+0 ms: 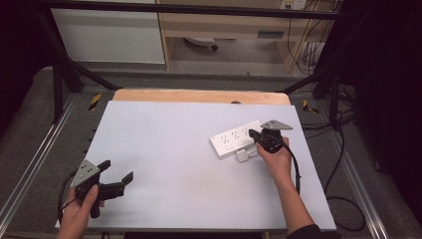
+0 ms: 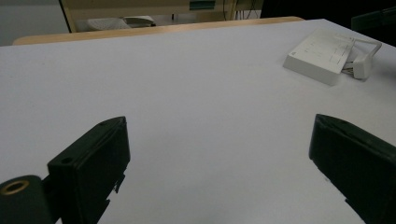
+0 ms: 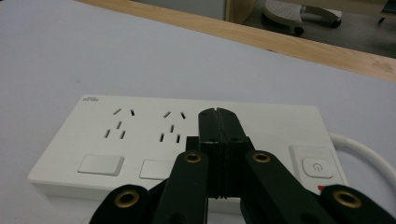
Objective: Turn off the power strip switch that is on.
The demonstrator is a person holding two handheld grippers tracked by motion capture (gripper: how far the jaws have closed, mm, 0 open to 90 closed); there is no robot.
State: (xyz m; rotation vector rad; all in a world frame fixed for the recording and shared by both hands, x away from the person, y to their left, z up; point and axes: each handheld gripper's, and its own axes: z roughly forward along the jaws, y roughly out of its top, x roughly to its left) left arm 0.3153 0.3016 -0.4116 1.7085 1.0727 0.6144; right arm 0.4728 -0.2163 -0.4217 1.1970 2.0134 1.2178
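A white power strip lies on the right half of the white table. Several sockets, flat switches and a power button mark its top. Beside its near end sits a small white plug, and a white cable leaves the strip. My right gripper is shut with nothing in it. Its tips hover over the strip's top, left of the button; I cannot tell whether they touch. My left gripper stands open above bare table at the near left.
A wooden strip borders the table's far edge. Black frame bars rise at both back corners. Black cables trail on the floor to the right. A chair base stands beyond the table.
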